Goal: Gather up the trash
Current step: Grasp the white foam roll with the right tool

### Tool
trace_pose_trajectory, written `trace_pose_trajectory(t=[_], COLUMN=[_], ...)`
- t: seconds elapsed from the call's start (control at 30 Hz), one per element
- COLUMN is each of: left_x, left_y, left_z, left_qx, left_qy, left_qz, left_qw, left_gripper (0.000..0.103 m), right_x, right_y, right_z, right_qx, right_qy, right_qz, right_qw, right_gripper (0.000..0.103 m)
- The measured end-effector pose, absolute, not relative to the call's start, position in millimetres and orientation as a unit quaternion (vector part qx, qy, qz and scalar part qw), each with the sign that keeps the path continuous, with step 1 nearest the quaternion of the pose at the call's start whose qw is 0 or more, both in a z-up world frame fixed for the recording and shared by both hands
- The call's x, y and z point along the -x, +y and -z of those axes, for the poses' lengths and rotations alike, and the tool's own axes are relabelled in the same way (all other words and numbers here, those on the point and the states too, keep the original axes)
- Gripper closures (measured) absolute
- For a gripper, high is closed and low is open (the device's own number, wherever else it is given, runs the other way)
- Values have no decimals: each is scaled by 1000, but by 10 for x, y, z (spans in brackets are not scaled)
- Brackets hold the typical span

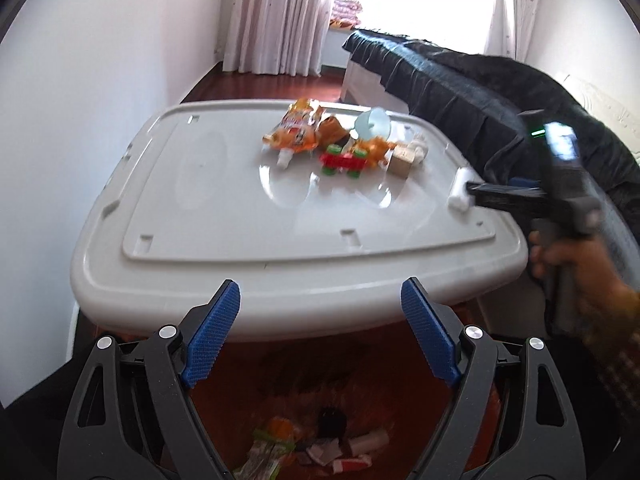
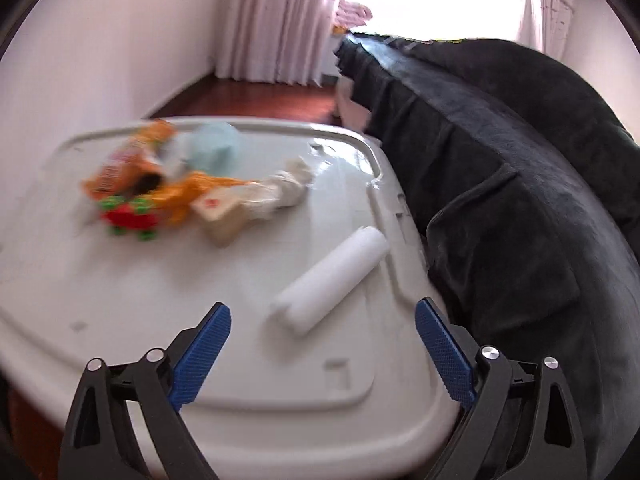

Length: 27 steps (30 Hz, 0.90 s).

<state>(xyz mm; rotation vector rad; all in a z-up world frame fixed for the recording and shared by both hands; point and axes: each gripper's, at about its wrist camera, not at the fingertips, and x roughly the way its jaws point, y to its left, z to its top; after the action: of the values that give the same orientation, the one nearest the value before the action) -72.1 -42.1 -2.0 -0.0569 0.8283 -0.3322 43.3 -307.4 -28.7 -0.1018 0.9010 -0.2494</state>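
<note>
The white roll lies near the right edge of the grey surface, just ahead of the right hand-held gripper, whose jaws stand wide and empty. The left hand-held gripper, also wide and empty, hangs at the surface's near edge, well apart from the wrapper pile.

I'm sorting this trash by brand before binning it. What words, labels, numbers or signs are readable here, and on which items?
No text can be read for certain in either view.
Orange snack pouch: printed lettering and a picture, too blurred to read.
Small beige box: a red mark on top, too blurred to read.
Wrappers in the bin below: print too small and blurred.
White roll: no print visible.
Right gripper's body: a lit screen, unreadable.
</note>
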Motion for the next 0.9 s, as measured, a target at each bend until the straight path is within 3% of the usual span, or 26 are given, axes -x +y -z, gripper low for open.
trace_pose_trajectory(t=[0.3, 0.47, 0.53, 0.6, 0.9], left_x=[580, 502, 449, 381, -169], left_y=[-388, -365, -405, -461, -773], left_z=[89, 42, 16, -7, -30], left_qx=[35, 52, 51, 46, 32], left_qy=[403, 407, 408, 407, 392], left_qz=[155, 156, 160, 163, 182], left_qw=[901, 899, 898, 898, 901], left_gripper=[22, 22, 22, 22, 22], right_x=[-1045, -1058, -1038, -1009, -772], right_y=[-3298, -3392, -3364, -3291, -3129], right_z=[709, 783, 768, 741, 416], right_qx=[25, -19, -20, -2, -9], right_qy=[480, 492, 493, 494, 446], right_qz=[145, 115, 98, 80, -8], right_qw=[865, 863, 864, 866, 895], right_gripper=[19, 50, 69, 78, 81])
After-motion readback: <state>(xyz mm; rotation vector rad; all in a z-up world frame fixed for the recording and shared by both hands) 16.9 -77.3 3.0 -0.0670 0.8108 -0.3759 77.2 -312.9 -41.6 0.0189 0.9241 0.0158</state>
